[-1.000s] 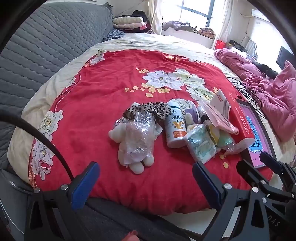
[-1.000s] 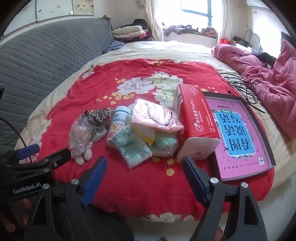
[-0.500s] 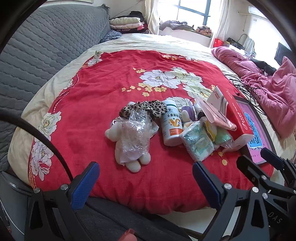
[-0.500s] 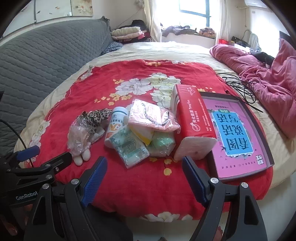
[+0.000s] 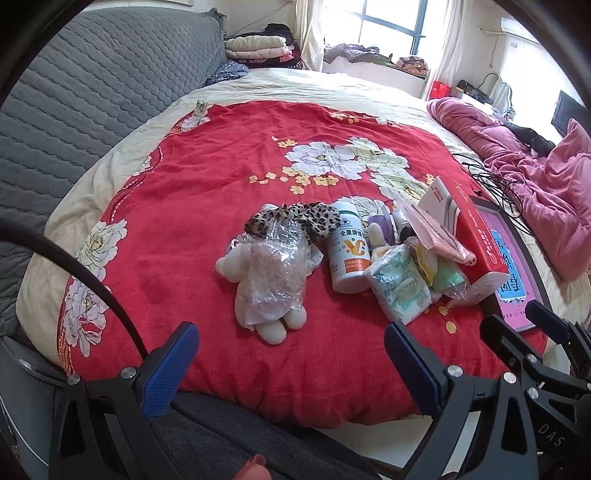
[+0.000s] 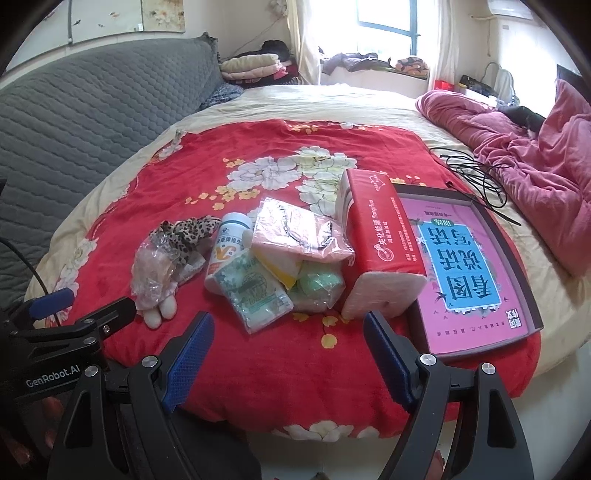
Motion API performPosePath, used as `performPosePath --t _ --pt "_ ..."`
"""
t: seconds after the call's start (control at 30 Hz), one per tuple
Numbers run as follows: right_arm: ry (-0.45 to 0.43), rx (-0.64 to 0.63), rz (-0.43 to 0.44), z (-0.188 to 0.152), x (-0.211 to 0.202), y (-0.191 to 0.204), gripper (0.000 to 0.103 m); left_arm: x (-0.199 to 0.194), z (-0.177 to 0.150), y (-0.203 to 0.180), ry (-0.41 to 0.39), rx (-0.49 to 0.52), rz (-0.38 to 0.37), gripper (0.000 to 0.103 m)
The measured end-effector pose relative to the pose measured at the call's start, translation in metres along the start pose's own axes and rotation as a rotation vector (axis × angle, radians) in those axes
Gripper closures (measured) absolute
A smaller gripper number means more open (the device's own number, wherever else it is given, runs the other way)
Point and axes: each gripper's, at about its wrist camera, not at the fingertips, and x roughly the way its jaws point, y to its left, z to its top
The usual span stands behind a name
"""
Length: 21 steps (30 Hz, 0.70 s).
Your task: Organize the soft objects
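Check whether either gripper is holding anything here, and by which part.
Nothing is held. The left gripper and right gripper both hover with jaws open, short of the items on the red blanket.

Daylight from blown-out window (image 6: 384, 22) at back; sharp focus, heavy fisheye bending, black vignette corners

Left tool (image 5: 290, 345), right tool (image 6: 288, 332): black frames, blue ribbed pads, silver screws, "GenRobot.AI" lettering

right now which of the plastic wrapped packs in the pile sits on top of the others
The pink pack. It rests over the yellow pack and the green pack, leaning against the red tissue pack.
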Motion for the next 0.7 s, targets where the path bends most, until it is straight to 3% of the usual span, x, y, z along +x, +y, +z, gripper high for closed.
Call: performPosePath --t 0.7 --pt "0.000 -0.001 -0.004 -0.0011 0.0017 -0.0006 0.020 -0.0009 -0.0006 0.0027 0.002 -0.004 -0.012 0.002"
